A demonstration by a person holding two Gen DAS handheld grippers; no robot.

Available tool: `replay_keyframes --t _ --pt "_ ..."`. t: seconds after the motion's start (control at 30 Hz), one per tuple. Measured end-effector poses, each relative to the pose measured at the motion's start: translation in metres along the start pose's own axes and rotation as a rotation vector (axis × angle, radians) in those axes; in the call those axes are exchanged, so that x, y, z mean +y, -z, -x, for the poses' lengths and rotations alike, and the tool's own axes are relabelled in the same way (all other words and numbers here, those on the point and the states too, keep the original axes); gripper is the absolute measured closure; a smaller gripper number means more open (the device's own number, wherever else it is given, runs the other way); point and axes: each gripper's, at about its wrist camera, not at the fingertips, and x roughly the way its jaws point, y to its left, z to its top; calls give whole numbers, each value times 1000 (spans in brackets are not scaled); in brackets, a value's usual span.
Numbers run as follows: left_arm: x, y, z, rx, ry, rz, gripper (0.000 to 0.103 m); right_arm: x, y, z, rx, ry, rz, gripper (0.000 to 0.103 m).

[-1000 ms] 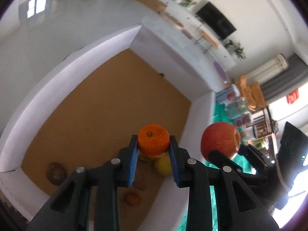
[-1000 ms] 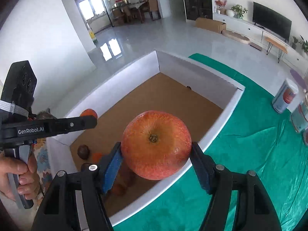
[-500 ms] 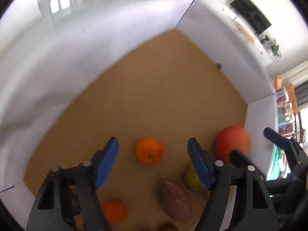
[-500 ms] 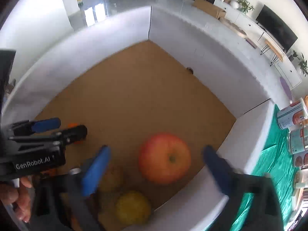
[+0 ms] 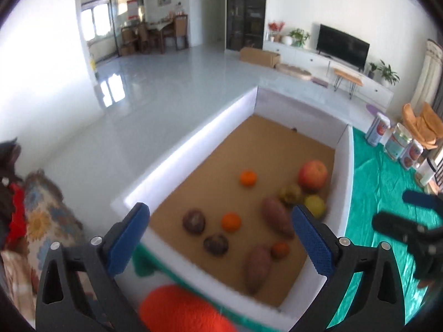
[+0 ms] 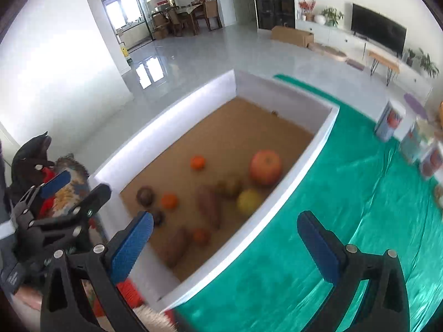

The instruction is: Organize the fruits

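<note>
Fruit lies in the white-walled, brown-floored box (image 5: 343, 166): red apple (image 5: 313, 175) beside small orange mandarin (image 5: 248, 178). Left hand-held gripper (image 5: 221, 238) is opening, empty; right hand-held gripper (image 6: 224, 238) spread wide, empty.

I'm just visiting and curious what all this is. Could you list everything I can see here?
box: one, white walls, brown floor, on the green cloth
apple: one, red, far right of the box
oranges: two, orange, middle of the box; a smaller orange-red fruit nearer
sweet potatoes: two, reddish brown, near right part of the box
round dark fruits: two, brown, near left part of the box
yellowish fruits: two, beside the apple
green cloth: one, under and right of the box
cans: several, at the cloth's far right
left hand-held gripper: black with blue pads, opening, nothing between them
right hand-held gripper: same, open, empty
</note>
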Motion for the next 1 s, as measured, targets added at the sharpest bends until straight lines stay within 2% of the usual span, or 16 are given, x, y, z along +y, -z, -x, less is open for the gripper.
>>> replay_keyframes --t 0.07,0.2,0.4,0.6,0.87,1.0 --pt "11 9 -1 59 32 -11 1 6 19 -5 27 21 -15 0" --pt "26 22 1 107 46 17 1 18 36 -7 53 46 -23 0" --pt "28 27 18 48 -64 -58 1 34 30 -6 46 89 -12 0" --pt "41 23 13 50 -57 -27 1 45 23 -16 50 142 40 0" --pt "43 22 6 56 -62 -21 1 45 22 -26 69 146 50 0" --pt "48 20 5 67 -18 5 1 46 21 -29 69 144 50 0"
